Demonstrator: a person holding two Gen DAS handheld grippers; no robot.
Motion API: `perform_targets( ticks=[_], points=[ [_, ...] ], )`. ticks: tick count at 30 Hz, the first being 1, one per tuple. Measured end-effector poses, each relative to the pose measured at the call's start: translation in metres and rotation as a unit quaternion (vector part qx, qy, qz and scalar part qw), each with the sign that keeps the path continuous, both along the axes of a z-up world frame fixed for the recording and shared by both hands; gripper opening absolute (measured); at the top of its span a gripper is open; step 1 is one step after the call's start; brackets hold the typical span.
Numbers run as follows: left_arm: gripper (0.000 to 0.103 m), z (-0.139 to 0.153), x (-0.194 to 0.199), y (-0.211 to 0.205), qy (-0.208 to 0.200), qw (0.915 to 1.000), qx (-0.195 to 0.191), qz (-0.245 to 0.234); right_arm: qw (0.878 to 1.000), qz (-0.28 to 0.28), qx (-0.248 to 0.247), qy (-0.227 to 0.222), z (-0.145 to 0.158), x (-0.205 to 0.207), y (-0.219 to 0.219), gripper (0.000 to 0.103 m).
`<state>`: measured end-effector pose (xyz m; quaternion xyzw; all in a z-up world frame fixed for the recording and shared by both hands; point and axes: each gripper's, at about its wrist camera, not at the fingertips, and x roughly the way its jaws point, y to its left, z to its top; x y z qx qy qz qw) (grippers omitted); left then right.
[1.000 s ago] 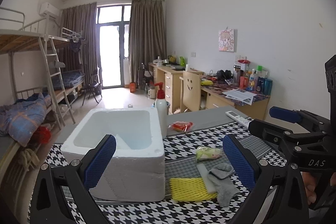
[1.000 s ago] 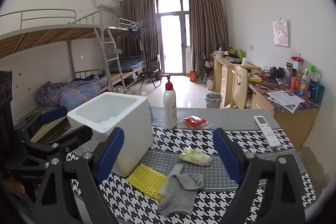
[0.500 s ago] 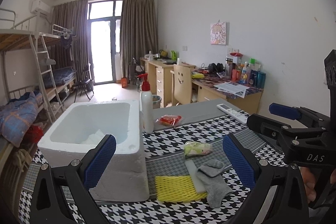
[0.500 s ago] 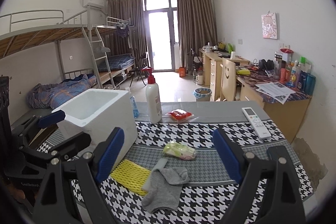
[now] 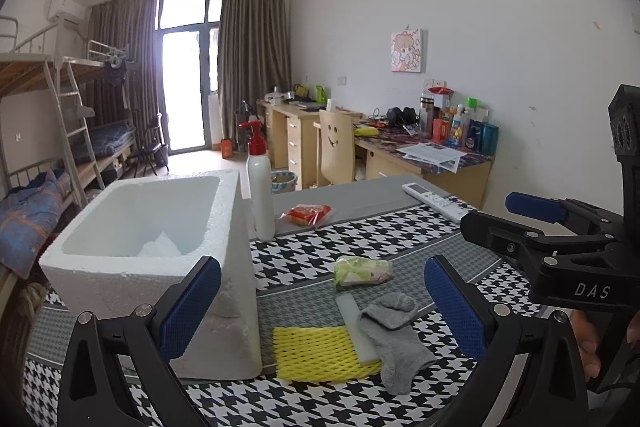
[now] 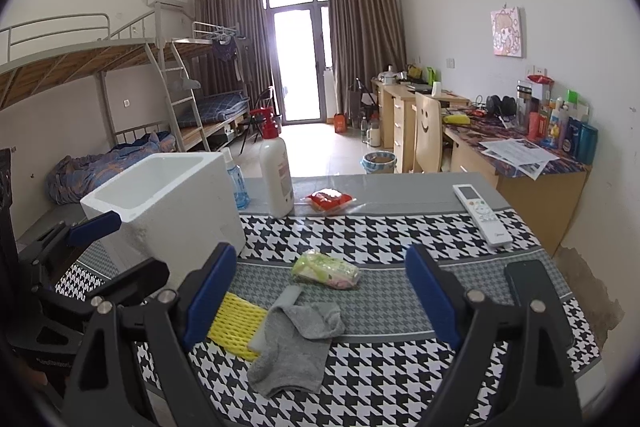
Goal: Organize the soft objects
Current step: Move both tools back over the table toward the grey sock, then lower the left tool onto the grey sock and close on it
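I see both tongs wide open, holding nothing – left tongs (image 5: 322, 307), right tongs (image 6: 322, 297). The grey sock (image 6: 296, 341) lies on the table (image 6: 400, 379), right of the white box (image 5: 160, 247) – touching the yellow net (image 5: 320, 353).

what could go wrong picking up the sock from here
The sock lies over a white foam strip and touches the yellow net, so open jaws closing on it may lift those too. The foam box stands right beside the pile; a sideways sweep might knock it.
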<state>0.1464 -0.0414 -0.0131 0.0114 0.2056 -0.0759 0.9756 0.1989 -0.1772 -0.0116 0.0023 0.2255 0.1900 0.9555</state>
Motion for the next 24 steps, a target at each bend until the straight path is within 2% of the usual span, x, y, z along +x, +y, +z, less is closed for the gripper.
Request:
perform_targets(
  ticks=[24],
  points=[
    [0.102, -0.052, 0.01, -0.012, 0.057, 0.9982, 0.004, -0.017, 0.998, 0.014, -0.022, 0.052, -0.043, 0.018, -0.001, 0.089]
  ],
)
